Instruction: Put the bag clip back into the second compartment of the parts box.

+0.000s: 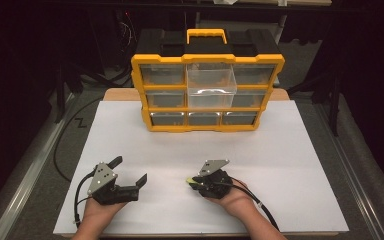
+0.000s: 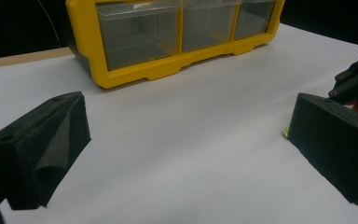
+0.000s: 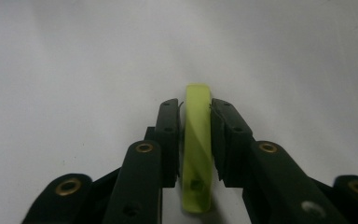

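The right gripper (image 3: 195, 119) pinched a small yellow-green piece (image 3: 196, 144) low over the white table (image 1: 280, 165), and I judged it should stay squeezed and level toward the organiser's pulled-out middle drawer (image 1: 211, 86), the left gripper (image 1: 130, 172) resting spread apart.

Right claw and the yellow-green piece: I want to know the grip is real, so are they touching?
Touching. In the right gripper view the yellow-green piece sits squeezed between both jaws of the right claw, with no gap on either side.
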`<state>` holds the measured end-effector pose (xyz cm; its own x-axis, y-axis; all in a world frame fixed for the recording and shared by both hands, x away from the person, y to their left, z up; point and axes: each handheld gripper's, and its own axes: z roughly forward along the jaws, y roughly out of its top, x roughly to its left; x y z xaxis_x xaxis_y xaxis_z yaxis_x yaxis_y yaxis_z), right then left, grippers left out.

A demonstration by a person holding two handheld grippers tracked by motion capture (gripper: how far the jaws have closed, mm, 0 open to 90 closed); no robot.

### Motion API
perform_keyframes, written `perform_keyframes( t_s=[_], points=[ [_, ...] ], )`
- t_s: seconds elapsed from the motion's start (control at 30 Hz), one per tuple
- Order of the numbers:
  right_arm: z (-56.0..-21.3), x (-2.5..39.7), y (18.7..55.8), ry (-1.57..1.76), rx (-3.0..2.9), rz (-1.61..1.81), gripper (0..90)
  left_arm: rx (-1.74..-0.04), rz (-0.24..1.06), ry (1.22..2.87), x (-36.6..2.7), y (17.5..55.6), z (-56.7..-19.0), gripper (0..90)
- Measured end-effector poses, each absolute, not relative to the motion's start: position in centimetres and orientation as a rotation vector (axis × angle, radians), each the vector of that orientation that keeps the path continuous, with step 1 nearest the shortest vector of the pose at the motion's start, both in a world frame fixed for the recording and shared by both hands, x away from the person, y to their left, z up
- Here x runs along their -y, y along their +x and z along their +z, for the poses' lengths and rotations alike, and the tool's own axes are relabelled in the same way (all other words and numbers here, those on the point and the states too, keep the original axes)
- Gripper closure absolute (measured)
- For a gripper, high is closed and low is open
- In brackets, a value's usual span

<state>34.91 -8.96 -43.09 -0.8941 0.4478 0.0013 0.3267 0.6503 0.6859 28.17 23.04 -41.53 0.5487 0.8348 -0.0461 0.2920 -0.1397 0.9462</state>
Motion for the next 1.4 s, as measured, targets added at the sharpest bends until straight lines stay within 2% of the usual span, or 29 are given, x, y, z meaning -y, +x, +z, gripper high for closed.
perform_keyframes(
  t_s=[0.1, 0.9, 1.4],
  points=[
    [-43.0, 8.9, 34.9, 0.614, -2.703, 1.056, 78.5, -0.953, 0.621, 1.683, -23.1, 28.1, -41.5, 0.4],
    [-42.8, 9.0, 35.2, 0.61, -2.722, 1.065, 78.9, -0.939, 0.625, 1.705, -23.0, 28.1, -41.6, 0.5],
    [-41.1, 12.8, 35.5, 0.681, -2.646, 1.143, 78.9, -0.933, 0.632, 1.703, -22.9, 28.0, -41.5, 0.5]
  ],
)
